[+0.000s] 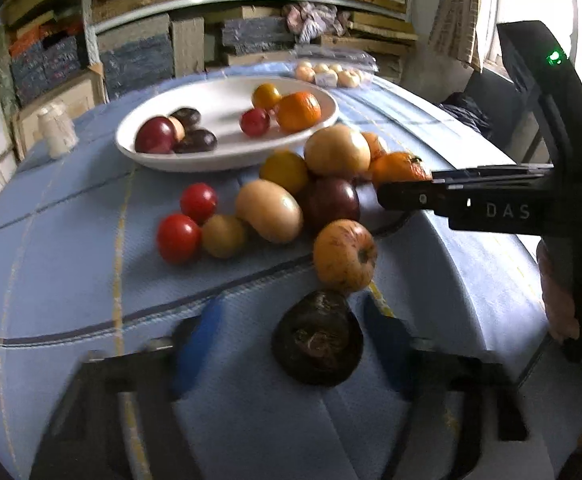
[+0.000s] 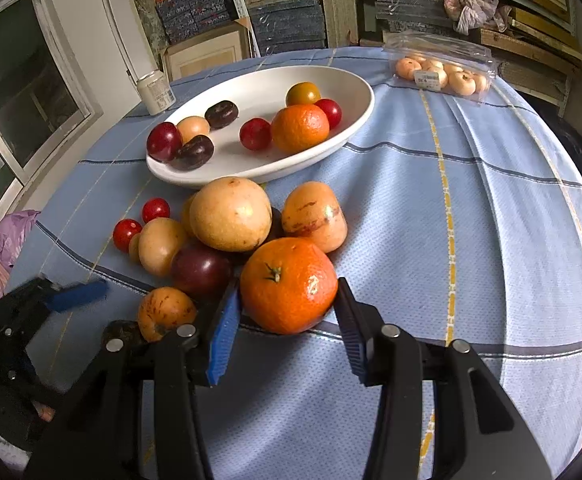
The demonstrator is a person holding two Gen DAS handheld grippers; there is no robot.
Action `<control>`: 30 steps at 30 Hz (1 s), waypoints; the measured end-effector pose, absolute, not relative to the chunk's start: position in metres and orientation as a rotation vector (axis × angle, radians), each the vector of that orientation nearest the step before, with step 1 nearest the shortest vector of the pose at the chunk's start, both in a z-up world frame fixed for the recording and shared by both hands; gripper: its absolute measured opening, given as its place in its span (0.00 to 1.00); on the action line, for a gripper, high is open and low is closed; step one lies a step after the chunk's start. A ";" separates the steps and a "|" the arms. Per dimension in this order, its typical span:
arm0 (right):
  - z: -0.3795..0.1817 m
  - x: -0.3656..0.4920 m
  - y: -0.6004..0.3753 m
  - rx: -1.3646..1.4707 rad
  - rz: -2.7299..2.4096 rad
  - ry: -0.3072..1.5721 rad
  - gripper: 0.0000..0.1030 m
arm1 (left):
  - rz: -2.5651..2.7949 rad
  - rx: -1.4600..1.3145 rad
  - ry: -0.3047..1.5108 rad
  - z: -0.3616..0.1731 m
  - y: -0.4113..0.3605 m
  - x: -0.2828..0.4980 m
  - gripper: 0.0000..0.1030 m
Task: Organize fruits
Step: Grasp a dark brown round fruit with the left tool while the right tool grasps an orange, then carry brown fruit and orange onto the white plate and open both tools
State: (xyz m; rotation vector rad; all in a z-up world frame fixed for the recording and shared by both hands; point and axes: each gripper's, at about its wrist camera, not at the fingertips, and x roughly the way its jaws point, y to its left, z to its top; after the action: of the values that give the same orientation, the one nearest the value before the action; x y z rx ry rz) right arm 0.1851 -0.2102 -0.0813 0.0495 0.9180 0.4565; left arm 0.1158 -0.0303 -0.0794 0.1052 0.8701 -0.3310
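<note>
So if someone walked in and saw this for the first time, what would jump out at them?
Probably the big orange mandarin up front, sitting between the blue pads of the right gripper on the blue checked tablecloth. Behind it, a heap of loose fruit crowds against a white oval dish that already holds plums, cherry tomatoes and another mandarin. Nearer the left gripper lies a dark, wrinkled fruit.
</note>
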 end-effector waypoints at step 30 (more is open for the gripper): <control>-0.020 0.239 -0.212 0.102 0.408 0.770 0.44 | -0.155 0.046 0.689 0.014 0.011 0.214 0.42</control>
State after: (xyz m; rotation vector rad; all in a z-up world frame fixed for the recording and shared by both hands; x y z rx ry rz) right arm 0.2392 -0.2125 -0.0201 0.1023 0.7698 0.4078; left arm 0.2138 0.0110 0.0136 0.0464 0.6893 -0.1554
